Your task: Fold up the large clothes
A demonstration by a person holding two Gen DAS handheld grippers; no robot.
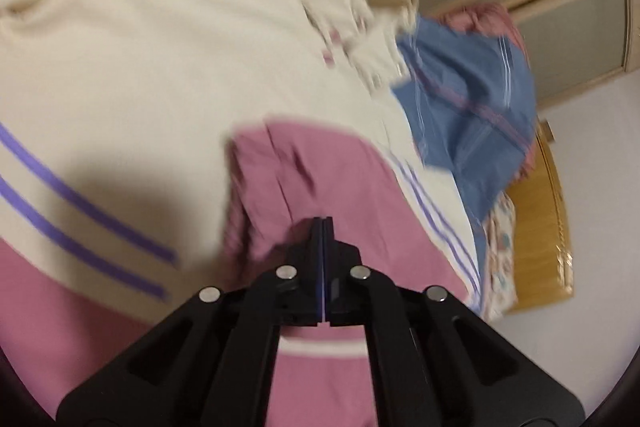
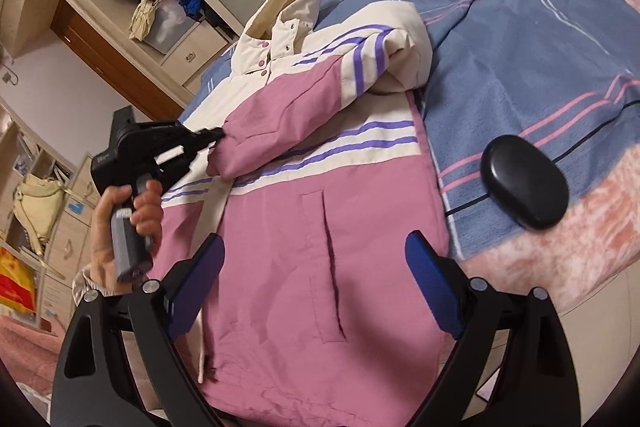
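A pink and cream jacket (image 2: 320,227) with purple stripes lies flat on the bed, hood (image 2: 288,11) toward the wardrobe. My left gripper (image 1: 322,227) is shut on the pink cuff of its sleeve (image 1: 304,171). In the right wrist view the left gripper (image 2: 218,135) holds that sleeve (image 2: 280,119) across the jacket's chest. My right gripper (image 2: 316,267) is open and empty, hovering over the jacket's lower pink front beside the pocket slit (image 2: 332,267).
A blue plaid sheet (image 2: 520,47) covers the bed, with a pink fleece blanket (image 2: 560,247) at its edge. A black oval case (image 2: 524,183) lies on the sheet right of the jacket. A wardrobe (image 2: 160,7) with piled clothes stands behind.
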